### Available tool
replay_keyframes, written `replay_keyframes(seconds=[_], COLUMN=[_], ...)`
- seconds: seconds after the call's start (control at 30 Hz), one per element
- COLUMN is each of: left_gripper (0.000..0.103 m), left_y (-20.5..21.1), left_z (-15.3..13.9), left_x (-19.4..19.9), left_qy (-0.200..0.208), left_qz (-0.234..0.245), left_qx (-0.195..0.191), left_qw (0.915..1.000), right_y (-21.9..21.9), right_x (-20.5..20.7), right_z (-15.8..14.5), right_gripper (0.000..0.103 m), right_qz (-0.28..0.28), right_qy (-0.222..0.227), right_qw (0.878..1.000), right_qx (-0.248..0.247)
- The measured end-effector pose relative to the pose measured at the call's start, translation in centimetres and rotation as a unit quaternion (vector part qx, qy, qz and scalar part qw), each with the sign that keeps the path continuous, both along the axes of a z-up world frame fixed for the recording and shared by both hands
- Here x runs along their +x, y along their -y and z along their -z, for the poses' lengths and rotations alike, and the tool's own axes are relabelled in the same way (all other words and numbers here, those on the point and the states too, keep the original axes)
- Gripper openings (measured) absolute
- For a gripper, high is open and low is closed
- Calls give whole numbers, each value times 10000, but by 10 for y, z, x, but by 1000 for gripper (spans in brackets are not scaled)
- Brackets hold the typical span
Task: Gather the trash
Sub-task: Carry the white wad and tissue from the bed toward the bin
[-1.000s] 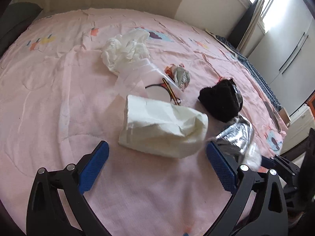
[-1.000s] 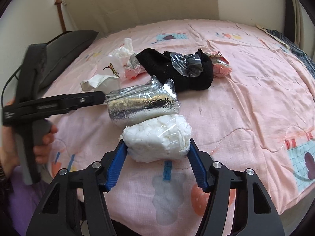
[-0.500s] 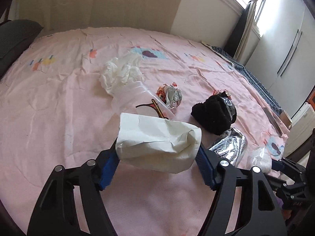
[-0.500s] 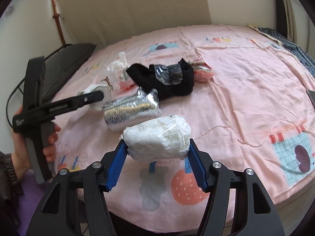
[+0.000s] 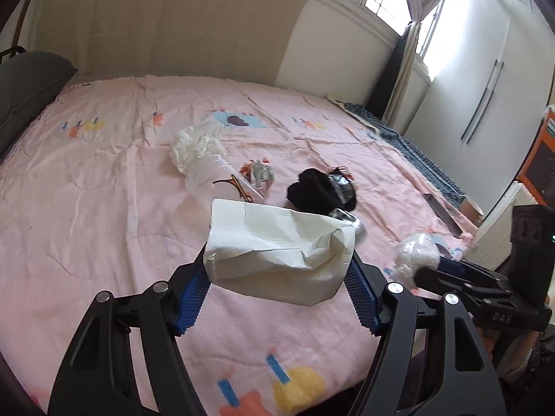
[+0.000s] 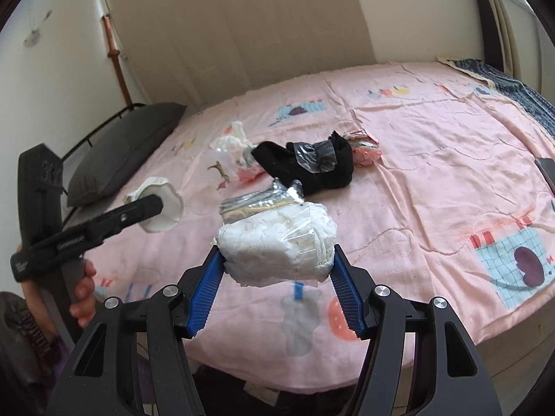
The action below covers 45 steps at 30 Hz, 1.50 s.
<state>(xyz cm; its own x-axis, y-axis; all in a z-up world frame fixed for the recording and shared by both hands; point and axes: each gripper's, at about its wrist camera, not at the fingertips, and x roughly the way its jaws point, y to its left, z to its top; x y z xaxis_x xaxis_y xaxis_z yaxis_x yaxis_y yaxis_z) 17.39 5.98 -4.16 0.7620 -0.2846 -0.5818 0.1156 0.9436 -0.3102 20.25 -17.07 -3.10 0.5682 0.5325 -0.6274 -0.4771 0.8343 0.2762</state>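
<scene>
The left gripper (image 5: pixel 279 277) shut on the white paper bag (image 5: pixel 277 253) and lifted it off the bed (image 5: pixel 104 242). The right gripper (image 6: pixel 277 274) squeezes the white wad (image 6: pixel 277 242) — both are picked up. More trash waits — the black sock (image 6: pixel 308 166) and foil roll (image 6: pixel 260 201).

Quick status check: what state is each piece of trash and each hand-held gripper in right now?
Left hand-held gripper: shut on white paper bag, lifted.
Right hand-held gripper: shut on white plastic-wrapped bundle, lifted.
Foil wrapper: lying on bed.
Black sock: lying on bed.

Two wrist fisheyes, close above (and sharing) the bed (image 5: pixel 104 208).
</scene>
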Motion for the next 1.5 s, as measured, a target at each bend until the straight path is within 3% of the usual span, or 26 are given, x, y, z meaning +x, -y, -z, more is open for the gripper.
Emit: replay_keyframes(seconds=[0.47, 0.83, 1.03, 1.27, 1.5], left_gripper=[71, 71, 71, 71, 71], left_y=[20, 40, 48, 55, 62], left_z=[-17, -12, -3, 20, 46], left_x=[-78, -118, -131, -143, -145], left_qy=[179, -15, -323, -971, -1661], left_qz=[152, 382, 352, 97, 150], left_qx=[82, 150, 237, 358, 374], left_qw=[9997, 9992, 9986, 9946, 9853], right_y=[16, 26, 25, 20, 13], right_x=[-62, -91, -101, -109, -100], right_z=[-16, -20, -18, -7, 19], right_gripper=[58, 58, 58, 58, 58], right_qz=[-208, -302, -334, -326, -233], right_qy=[241, 197, 24, -376, -1105], right_qw=[9992, 9988, 9990, 9987, 9936], right_qx=[240, 340, 310, 107, -31])
